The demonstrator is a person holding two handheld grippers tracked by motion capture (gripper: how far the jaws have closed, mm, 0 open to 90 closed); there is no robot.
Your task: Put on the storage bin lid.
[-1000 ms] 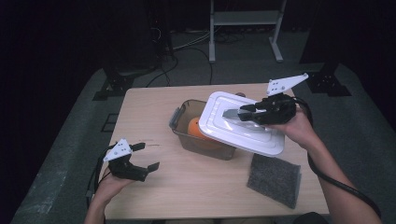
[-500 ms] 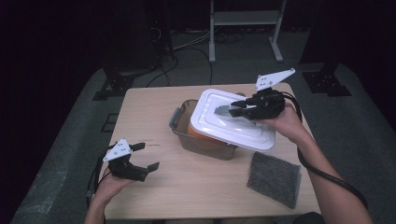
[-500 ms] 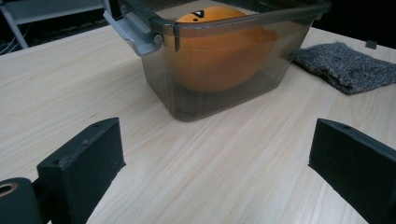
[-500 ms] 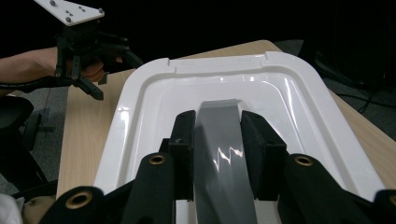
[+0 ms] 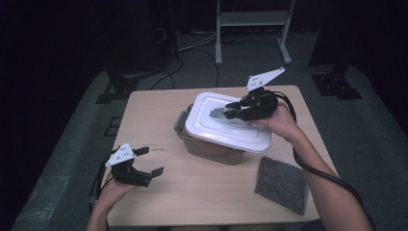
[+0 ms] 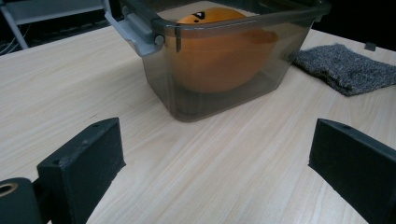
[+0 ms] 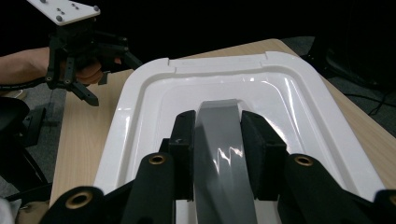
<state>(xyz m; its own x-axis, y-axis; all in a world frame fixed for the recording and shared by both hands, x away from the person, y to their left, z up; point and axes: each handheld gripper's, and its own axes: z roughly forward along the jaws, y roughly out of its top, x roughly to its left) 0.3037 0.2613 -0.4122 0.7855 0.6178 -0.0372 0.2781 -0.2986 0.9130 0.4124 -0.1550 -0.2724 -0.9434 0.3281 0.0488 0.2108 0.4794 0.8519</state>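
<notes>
The right gripper (image 5: pixel 234 110) is clamping the grey handle (image 7: pixel 223 140) of the white lid (image 5: pixel 230 126), which is sitting slightly askew over the smoky plastic box (image 5: pixel 211 149) near the table's (image 5: pixel 159 115) centre. An orange ball (image 6: pixel 217 51) is lying inside the box. The left gripper (image 5: pixel 150 161) is resting at seven o'clock, jaws spread wide, grasping nothing. A grey sponge (image 5: pixel 282 183) is lying at five o'clock.

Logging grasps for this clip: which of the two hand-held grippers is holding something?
The right hand-held gripper, over the box: its jaws are shut on the grey handle of the white lid. The left hand-held gripper is open, holding nothing.
</notes>
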